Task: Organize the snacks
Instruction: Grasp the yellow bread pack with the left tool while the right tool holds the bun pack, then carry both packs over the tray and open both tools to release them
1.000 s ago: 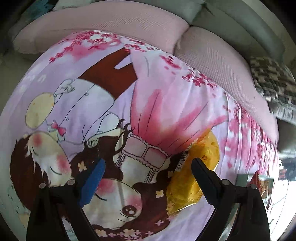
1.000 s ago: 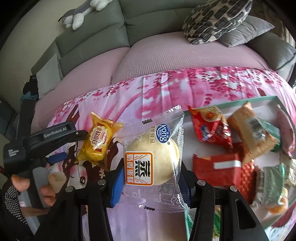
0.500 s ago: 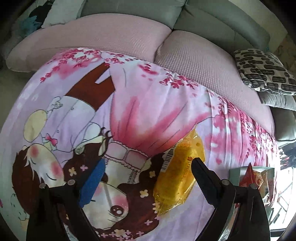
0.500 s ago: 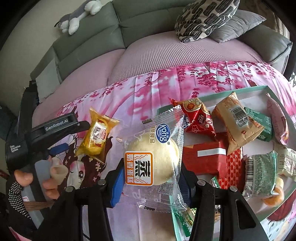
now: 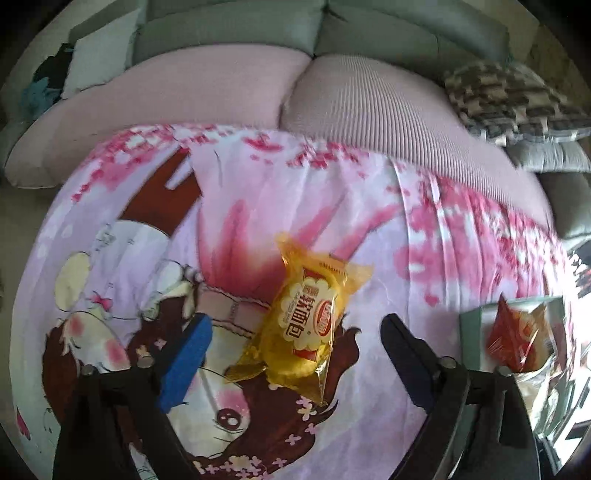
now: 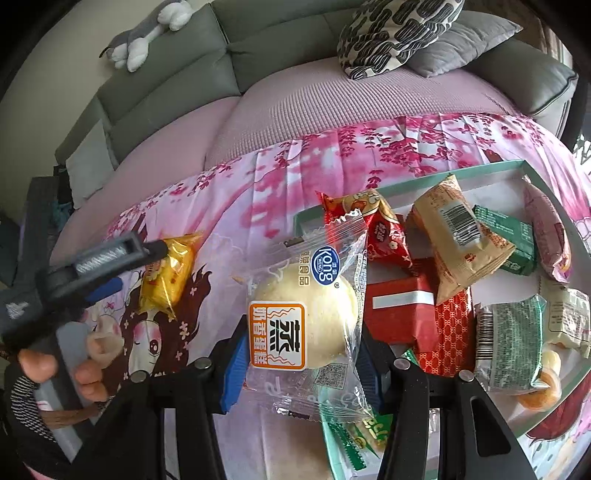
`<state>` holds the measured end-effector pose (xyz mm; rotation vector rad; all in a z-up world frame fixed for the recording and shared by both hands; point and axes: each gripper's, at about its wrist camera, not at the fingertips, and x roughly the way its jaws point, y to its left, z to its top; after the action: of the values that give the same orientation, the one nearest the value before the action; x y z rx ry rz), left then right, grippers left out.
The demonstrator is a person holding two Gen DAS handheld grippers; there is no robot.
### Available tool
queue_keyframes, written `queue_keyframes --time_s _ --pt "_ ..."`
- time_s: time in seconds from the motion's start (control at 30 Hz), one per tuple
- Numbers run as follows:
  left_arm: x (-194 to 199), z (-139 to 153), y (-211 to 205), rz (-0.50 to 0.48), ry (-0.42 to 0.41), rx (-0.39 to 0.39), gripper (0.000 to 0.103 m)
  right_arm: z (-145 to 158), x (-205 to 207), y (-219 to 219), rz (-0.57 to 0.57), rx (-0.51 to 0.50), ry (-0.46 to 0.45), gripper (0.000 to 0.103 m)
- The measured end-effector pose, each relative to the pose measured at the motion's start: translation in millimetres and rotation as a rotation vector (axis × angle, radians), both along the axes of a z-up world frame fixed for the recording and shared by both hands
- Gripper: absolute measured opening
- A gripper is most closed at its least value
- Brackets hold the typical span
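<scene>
A yellow bread packet (image 5: 308,319) lies on the pink cartoon-print cloth (image 5: 258,206), between the tips of my open left gripper (image 5: 295,339), which is empty. The packet also shows in the right wrist view (image 6: 168,275), under the left gripper (image 6: 110,273). My right gripper (image 6: 301,354) is shut on a clear-wrapped steamed cake (image 6: 306,317) and holds it above the left edge of the teal-rimmed tray (image 6: 413,175). The tray holds several snack packets, among them a red packet (image 6: 384,229) and a tan packet (image 6: 458,240).
A pink-covered sofa seat (image 5: 369,99) with grey back cushions lies behind the cloth. A black-and-white patterned pillow (image 6: 395,33) and a grey plush toy (image 6: 144,37) sit on the sofa. The tray corner with a red packet (image 5: 513,332) shows at the right of the left wrist view.
My left gripper has swung right, so the yellow packet now sits centred between its fingers. My right gripper has carried the steamed cake right, to over the tray's left edge.
</scene>
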<state>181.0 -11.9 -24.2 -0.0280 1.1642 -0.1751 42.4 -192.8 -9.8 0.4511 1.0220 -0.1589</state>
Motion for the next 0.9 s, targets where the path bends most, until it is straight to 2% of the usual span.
queue_keyframes --time_s 0.07,0.13,0.2,0.3,0.5,0.63,0.8,0.9 --pt "2.5 -9.0 -3.2 -0.006 0.018 0.003 0.073 0.4 -0.7 -2.4 -0.006 0.002 0.0 0.054" --pt "4.6 -17.8 -4.6 -0.006 0.032 0.022 0.069 0.6 -1.1 -4.5 -0.009 0.004 -0.001 0.054" --pt "4.2 -21.2 -4.6 -0.001 0.033 0.034 0.053 1.3 -1.5 -6.0 -0.013 0.008 -0.004 0.054" --pt "3.5 -20.2 -1.1 0.01 0.031 -0.003 0.044 2.7 -2.1 -8.2 -0.016 0.013 -0.009 0.054" --pt "-1.9 -8.7 -2.8 0.02 -0.001 -0.017 0.042 5.2 -4.2 -9.5 -0.017 0.015 -0.018 0.054" --pt "-11.9 11.8 -3.5 0.016 -0.039 -0.069 0.041 11.9 -8.5 -12.8 -0.021 0.016 -0.038 0.054" --pt "-40.7 43.2 -26.7 -0.078 -0.1 -0.143 0.041 28.9 -27.6 -39.1 -0.086 0.0 -0.082 0.054" --pt "-62.2 53.2 -55.6 -0.182 -0.102 -0.177 0.041 33.3 -42.9 -63.9 -0.16 -0.015 -0.089 0.054"
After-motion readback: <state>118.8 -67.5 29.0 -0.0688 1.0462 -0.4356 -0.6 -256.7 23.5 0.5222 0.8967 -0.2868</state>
